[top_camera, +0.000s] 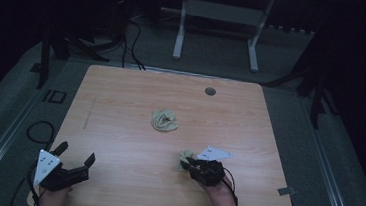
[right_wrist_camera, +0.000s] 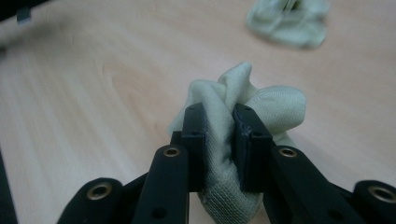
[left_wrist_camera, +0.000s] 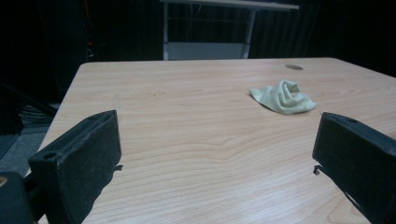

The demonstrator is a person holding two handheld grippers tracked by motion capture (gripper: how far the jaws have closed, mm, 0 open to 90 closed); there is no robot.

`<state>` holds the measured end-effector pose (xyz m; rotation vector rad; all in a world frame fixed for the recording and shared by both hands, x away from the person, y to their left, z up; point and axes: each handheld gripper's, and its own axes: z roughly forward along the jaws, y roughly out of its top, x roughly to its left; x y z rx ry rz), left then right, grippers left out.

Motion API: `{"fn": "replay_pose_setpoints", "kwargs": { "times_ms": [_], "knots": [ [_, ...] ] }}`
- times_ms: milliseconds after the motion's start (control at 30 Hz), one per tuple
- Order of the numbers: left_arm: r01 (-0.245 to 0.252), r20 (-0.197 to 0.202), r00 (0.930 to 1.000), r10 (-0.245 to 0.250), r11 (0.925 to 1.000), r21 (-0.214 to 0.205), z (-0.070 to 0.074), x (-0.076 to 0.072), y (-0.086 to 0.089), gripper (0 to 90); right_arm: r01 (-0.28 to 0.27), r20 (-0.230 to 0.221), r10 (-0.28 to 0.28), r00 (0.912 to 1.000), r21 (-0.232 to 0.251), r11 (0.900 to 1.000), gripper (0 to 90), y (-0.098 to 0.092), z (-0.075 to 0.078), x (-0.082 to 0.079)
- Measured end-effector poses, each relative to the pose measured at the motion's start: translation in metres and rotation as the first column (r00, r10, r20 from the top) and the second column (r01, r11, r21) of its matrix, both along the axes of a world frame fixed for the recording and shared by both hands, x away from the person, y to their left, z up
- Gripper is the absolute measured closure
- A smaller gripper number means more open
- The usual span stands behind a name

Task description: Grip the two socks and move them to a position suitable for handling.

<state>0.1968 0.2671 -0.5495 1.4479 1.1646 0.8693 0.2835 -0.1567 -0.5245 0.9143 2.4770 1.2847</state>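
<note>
Dim table [top_camera: 120, 107], bunched cloth [right_wrist_camera: 261, 107] half-hidden between right gripper [right_wrist_camera: 219, 123] jaws

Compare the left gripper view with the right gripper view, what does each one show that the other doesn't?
Left gripper view: the left gripper, jaws wide apart with nothing between them, plus a round grommet at the far edge and a white stand beyond.

Right gripper view: the right gripper pinching a bunched pale cloth just above the wood.

Both: the wooden table and a second crumpled cloth lying loose on it.
</note>
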Motion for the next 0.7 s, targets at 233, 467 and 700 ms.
{"fn": "replay_pose_setpoints", "kwargs": {
  "times_ms": [233, 467, 700],
  "knots": [
    [0.112, -0.011, 0.9936, -0.112, 0.9925, 0.048, 0.005, -0.004, -0.02, 1.2, 0.015, -0.069, -0.019, 0.9974, -0.051, 0.9986, 74.8, 0.001, -0.035, -0.003],
    [0.224, -0.051, 0.974, -0.221, 0.9715, 0.077, 0.004, -0.005, -0.044, 1.2, 0.03, -0.101, -0.033, 0.9943, -0.031, 0.9991, 53.2, 0.001, -0.037, -0.001],
    [0.328, -0.084, 0.9423, -0.324, 0.9439, 0.038, 0.004, -0.005, -0.064, 1.2, 0.035, 0.007, -0.035, 0.9993, 0.018, 0.9992, 47.8, -0.016, 0.0, -0.004]
  ]
}}
